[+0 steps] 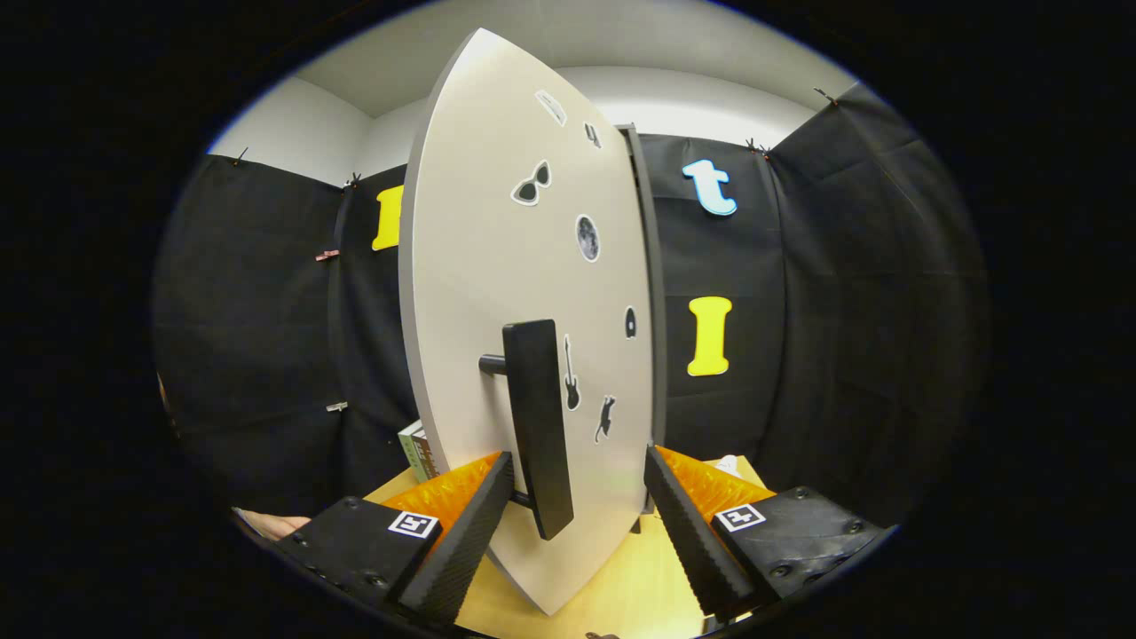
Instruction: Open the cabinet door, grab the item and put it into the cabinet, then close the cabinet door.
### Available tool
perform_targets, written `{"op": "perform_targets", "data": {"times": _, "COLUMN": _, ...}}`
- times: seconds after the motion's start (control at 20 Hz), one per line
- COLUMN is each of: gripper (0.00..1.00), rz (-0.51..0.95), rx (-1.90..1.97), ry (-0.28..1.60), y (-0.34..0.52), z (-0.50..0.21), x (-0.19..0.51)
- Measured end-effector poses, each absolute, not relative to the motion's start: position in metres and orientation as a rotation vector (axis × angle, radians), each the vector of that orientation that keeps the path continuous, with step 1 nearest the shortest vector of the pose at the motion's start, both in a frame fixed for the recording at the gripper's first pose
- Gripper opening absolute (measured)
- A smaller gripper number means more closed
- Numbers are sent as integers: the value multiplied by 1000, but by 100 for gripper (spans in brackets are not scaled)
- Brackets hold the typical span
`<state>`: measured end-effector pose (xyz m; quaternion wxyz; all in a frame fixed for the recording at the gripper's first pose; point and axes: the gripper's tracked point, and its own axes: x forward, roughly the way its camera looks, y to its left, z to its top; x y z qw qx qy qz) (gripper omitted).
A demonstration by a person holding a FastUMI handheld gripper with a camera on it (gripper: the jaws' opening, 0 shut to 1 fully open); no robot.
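in the booth, gripper view: the tool point(579, 484) rides low and close to the cabinet door point(524, 266), its two fingers point(469, 524) spread wide with the door's dark bar handle point(538, 426) standing upright between them, nearer the left finger and seemingly touching neither, so nothing is gripped. the handle juts from the pale panel on a short post, a placement that gives the fingers room to close around it from either side, which appears to be why the tool is lined up square to it. the door, dotted with small stickers point(587, 237), seems to stand swung partly out from the dark cabinet frame point(655, 293) at its far edge, though whether it is being opened or shut cannot be told. beyond the left finger, by the door's lower edge, a small box-like item point(415, 451) rests on the wooden surface point(621, 586); it may be the thing meant for the cabinet, which would put it outside for now, but that is a guess. the cabinet's inside is hidden behind the door.
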<state>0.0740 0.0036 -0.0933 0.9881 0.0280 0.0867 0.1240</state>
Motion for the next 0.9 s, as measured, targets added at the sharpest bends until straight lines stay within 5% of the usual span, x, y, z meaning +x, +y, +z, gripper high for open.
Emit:
{"op": "perform_targets", "data": {"times": 0.35, "gripper": 98, "rz": 387, "rx": 83, "ry": 146, "y": 93, "z": -102, "x": 91}}
{"op": "perform_targets", "data": {"times": 0.9, "gripper": 98, "rz": 229, "rx": 24, "ry": 84, "y": 72, "z": -76, "x": 90}}
